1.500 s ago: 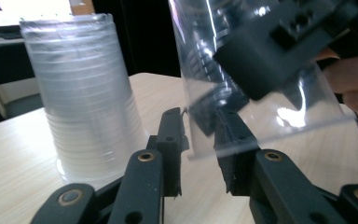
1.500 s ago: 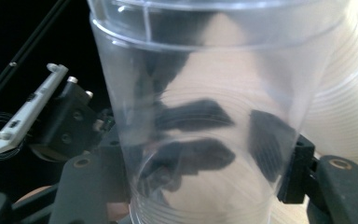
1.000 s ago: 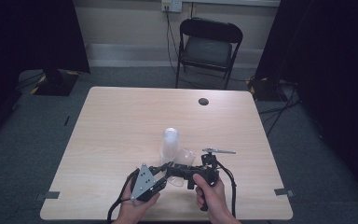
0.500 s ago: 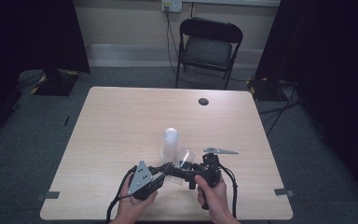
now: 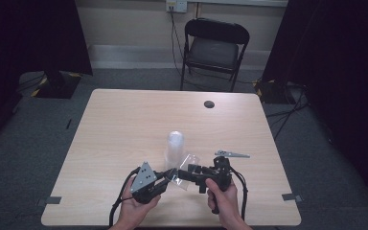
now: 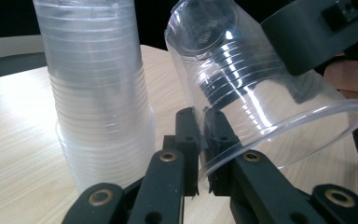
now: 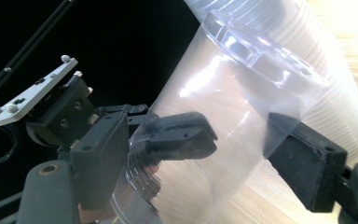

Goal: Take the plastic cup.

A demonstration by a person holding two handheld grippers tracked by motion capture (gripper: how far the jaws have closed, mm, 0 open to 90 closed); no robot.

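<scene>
Nearest us, left gripper [image 5: 165, 176] pinches the rim of 1 clear plastic cup [image 6: 261, 98], held tilted above the table [image 5: 124, 124]. Right gripper [image 5: 184, 173] straddles its wall, jaws spread around it. We judge the cup light, thin, slippery, easily crushed; grip the stiffer rim. Beyond: upturned cup stack [image 5: 175, 146].
</scene>
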